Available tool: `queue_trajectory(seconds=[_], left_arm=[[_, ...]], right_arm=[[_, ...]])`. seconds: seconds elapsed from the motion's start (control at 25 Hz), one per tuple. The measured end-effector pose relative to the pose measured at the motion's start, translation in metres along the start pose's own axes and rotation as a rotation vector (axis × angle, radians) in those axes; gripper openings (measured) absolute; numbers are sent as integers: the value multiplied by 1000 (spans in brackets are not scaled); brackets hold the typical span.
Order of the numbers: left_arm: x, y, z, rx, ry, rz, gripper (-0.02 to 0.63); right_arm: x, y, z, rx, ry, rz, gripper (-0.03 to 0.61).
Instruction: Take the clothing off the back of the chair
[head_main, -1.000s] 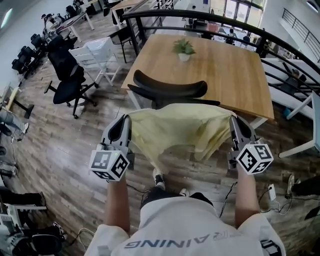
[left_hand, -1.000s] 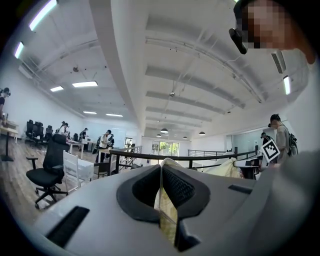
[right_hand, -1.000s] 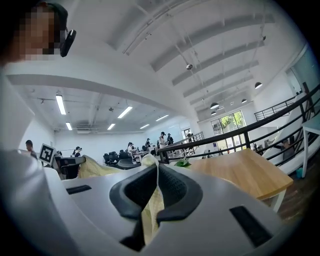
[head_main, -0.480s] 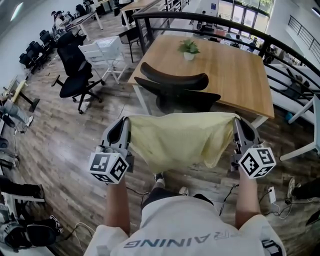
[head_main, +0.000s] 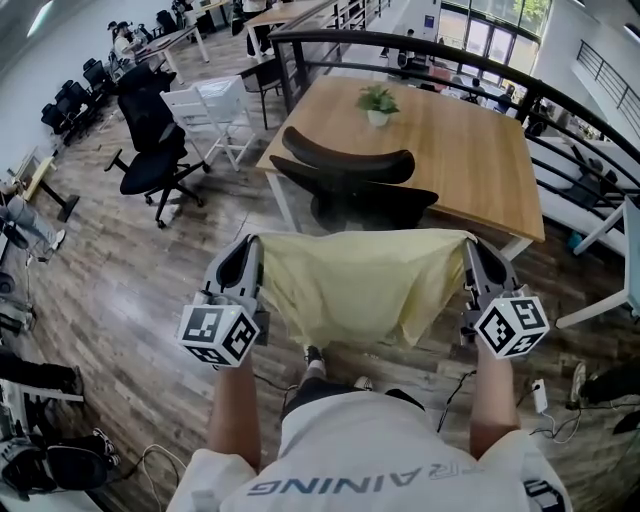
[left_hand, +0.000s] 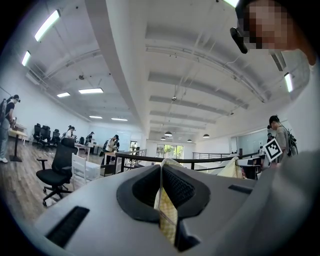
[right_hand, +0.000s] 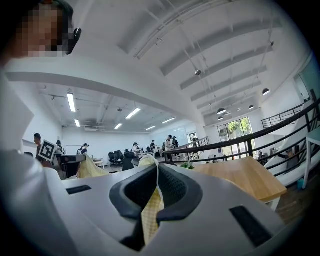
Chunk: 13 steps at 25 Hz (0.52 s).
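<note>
Head view, thin yellow garment (head_main: 360, 282), curved black chair (head_main: 365, 206)

Ahead of me stands a wooden table (head_main: 460, 150), with a small potted plant (head_main: 377, 102) on its far end. A black railing (head_main: 420, 42) curves just behind it. Left of the table I see a white chair (head_main: 205, 112), and further left a black office chair (head_main: 150, 150) on the plank floor (head_main: 120, 285).

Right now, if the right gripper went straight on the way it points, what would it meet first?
Probably the potted plant: the right gripper, shut on the yellow garment, points across the wooden table, seemingly above its top. Height and depth are unclear.
</note>
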<state>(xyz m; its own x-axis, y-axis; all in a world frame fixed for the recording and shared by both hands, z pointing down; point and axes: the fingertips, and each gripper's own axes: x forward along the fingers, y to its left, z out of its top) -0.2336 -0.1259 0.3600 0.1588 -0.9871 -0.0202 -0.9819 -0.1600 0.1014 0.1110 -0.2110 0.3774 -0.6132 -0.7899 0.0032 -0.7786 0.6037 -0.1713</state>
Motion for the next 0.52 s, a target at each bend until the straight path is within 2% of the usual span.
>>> queue_trajectory(seconds=[0.52], left_arm=[[1,-3,-9,-22,2,7,44]], right_arm=[[1,-2,-2,-14,-6,6,29]])
